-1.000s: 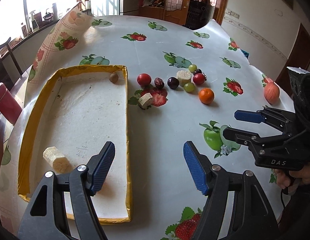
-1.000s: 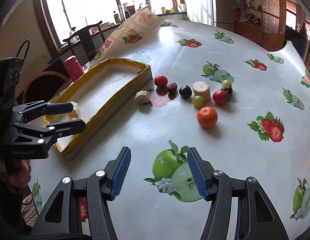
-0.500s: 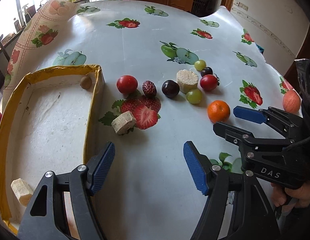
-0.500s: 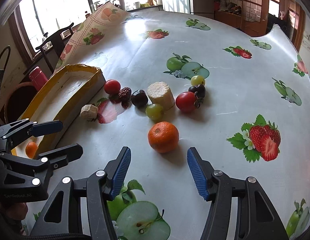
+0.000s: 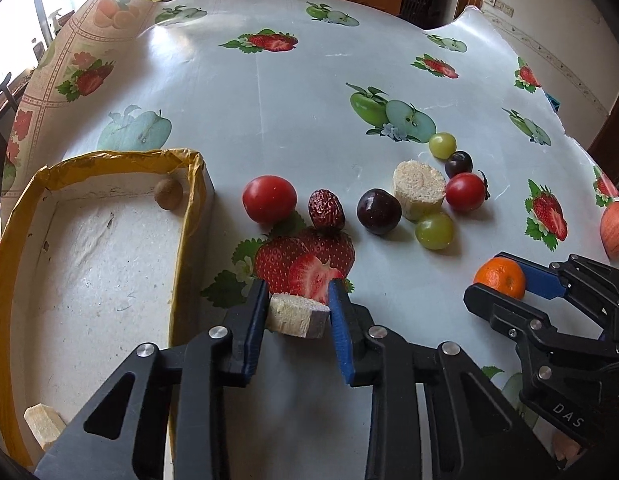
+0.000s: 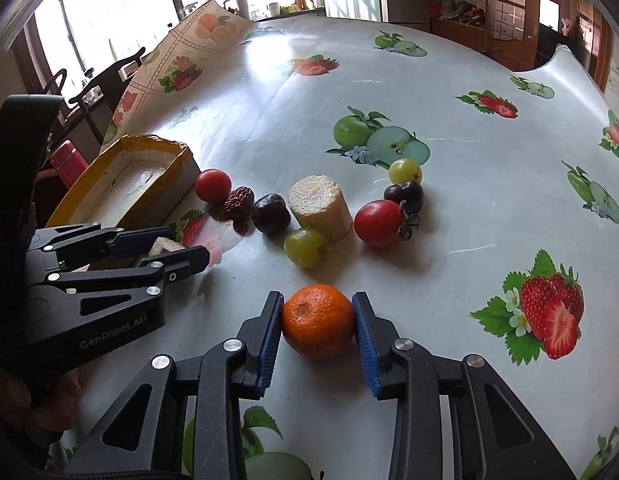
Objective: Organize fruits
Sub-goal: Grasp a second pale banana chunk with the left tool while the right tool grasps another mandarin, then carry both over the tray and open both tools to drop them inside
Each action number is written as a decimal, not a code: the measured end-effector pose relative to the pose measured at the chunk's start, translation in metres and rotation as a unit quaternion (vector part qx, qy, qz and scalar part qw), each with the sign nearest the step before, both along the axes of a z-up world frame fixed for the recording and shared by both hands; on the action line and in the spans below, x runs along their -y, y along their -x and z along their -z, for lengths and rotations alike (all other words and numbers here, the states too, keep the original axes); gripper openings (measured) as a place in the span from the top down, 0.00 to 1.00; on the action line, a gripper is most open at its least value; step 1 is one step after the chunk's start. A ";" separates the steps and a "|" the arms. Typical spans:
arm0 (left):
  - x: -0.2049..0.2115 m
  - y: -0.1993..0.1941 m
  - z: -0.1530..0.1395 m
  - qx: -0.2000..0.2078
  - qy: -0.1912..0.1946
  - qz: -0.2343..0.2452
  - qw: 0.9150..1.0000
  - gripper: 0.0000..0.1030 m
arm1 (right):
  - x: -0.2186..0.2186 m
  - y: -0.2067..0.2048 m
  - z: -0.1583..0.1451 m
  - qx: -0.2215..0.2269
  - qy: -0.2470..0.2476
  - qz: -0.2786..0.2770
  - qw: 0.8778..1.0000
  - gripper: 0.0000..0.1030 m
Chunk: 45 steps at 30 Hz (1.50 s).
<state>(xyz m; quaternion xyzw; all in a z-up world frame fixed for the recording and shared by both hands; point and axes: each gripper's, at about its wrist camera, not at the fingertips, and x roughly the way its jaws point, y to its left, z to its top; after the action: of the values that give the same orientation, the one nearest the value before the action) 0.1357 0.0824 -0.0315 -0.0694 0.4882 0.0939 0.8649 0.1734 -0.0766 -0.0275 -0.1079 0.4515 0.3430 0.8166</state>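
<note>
Blue pads of the left gripper (image 5: pixel 297 310) are closing on the pale chunk (image 5: pixel 296 316) at lower centre; the right gripper (image 6: pixel 317 328) is closing on the orange (image 6: pixel 317 320). Lifting both gently should be avoiding bruising, carrying towards the yellow-rimmed tray (image 5: pixel 181 216) at left.

Left gripper (image 5: pixel 297 312): black angular linkage arms, silver rivets, blue ribbed pads, white "GenRobot.AI" lettering on its body. Right gripper (image 6: pixel 317 328): same black frame, blue pads, silver rivets, "DAS" marking.

Glossy plastic tablecloth (image 6: pixel 293 128); rough, matt tray (image 5: pixel 81 264) floor.
</note>
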 end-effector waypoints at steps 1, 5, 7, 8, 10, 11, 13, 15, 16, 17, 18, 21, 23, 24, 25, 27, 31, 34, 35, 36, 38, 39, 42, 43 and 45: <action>0.000 0.003 -0.002 0.003 0.009 0.003 1.000 0.73 | 0.003 0.003 -0.002 -0.001 -0.004 0.001 1.000 0.66; 0.011 0.018 -0.012 0.016 -0.001 0.012 1.000 0.73 | 0.017 0.017 -0.011 -0.004 -0.024 0.006 1.000 0.66; 0.016 0.028 -0.017 0.024 -0.001 0.015 1.000 0.73 | 0.024 0.024 -0.016 -0.002 -0.032 0.007 0.999 0.66; 0.019 0.032 -0.020 0.027 -0.001 0.017 0.999 0.73 | 0.027 0.028 -0.019 0.000 -0.034 0.007 0.999 0.66; 0.025 0.042 -0.025 0.033 0.000 0.021 0.999 0.73 | 0.033 0.037 -0.025 0.004 -0.040 0.007 0.999 0.66; 0.028 0.046 -0.027 0.036 -0.003 0.023 0.999 0.73 | 0.035 0.042 -0.028 0.006 -0.043 0.006 0.999 0.66; 0.033 0.055 -0.031 0.040 -0.004 0.028 0.999 0.73 | 0.040 0.050 -0.033 0.009 -0.048 0.006 0.999 0.66; 0.038 0.063 -0.034 0.043 -0.005 0.033 0.998 0.73 | 0.044 0.057 -0.037 0.010 -0.054 0.005 0.998 0.66; 0.039 0.066 -0.035 0.045 -0.005 0.035 0.998 0.73 | 0.045 0.061 -0.040 0.011 -0.057 0.005 0.998 0.66; 0.041 0.070 -0.036 0.046 -0.006 0.037 0.998 0.73 | 0.047 0.064 -0.042 0.012 -0.059 0.005 0.998 0.66; 0.043 0.073 -0.037 0.047 -0.006 0.039 0.998 0.73 | 0.047 0.068 -0.044 0.014 -0.061 0.004 0.998 0.66; 0.046 0.083 -0.040 0.050 -0.009 0.044 0.998 0.73 | 0.051 0.076 -0.048 0.015 -0.069 0.005 0.998 0.66; 0.047 0.090 -0.041 0.052 -0.010 0.044 0.998 0.73 | 0.052 0.080 -0.050 0.014 -0.073 0.006 0.997 0.66; 0.047 0.093 -0.042 0.053 -0.011 0.044 0.998 0.73 | 0.053 0.082 -0.051 0.014 -0.074 0.005 0.997 0.66; 0.046 0.095 -0.043 0.054 -0.010 0.045 0.997 0.73 | 0.053 0.084 -0.052 0.016 -0.074 0.005 0.997 0.66; 0.046 0.100 -0.045 0.057 -0.011 0.045 0.997 0.73 | 0.053 0.088 -0.053 0.016 -0.075 0.005 0.997 0.66; 0.042 0.108 -0.048 0.060 -0.009 0.046 0.997 0.73 | 0.050 0.094 -0.056 0.018 -0.076 0.001 0.997 0.66; 0.037 0.112 -0.051 0.063 -0.007 0.044 0.997 0.73 | 0.046 0.097 -0.058 0.020 -0.075 -0.001 0.997 0.66; 0.035 0.114 -0.052 0.064 -0.007 0.043 0.997 0.73 | 0.044 0.098 -0.059 0.021 -0.074 -0.002 0.997 0.66; 0.033 0.115 -0.053 0.065 -0.007 0.042 0.997 0.73 | 0.043 0.099 -0.059 0.022 -0.074 -0.004 0.997 0.66; 0.029 0.118 -0.054 0.068 -0.008 0.040 0.997 0.73 | 0.039 0.101 -0.060 0.023 -0.072 -0.005 0.997 0.66; 0.026 0.120 -0.055 0.070 -0.007 0.038 0.997 0.73 | 0.037 0.101 -0.060 0.023 -0.071 -0.007 0.997 0.66; 0.019 0.124 -0.058 0.074 -0.007 0.034 0.997 0.73 | 0.030 0.104 -0.061 0.025 -0.069 -0.013 0.997 0.66; 0.017 0.125 -0.059 0.074 -0.007 0.033 0.997 0.73 | 0.027 0.105 -0.062 0.025 -0.069 -0.016 0.997 0.66; 0.012 0.126 -0.060 0.075 -0.007 0.030 0.997 0.73 | 0.020 0.106 -0.062 0.025 -0.068 -0.021 0.997 0.66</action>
<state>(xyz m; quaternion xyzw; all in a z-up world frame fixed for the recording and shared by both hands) 0.0094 0.0702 0.0282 -0.0560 0.4230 0.0660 0.9020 0.0670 -0.0966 0.0346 -0.0701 0.4040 0.3868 0.8260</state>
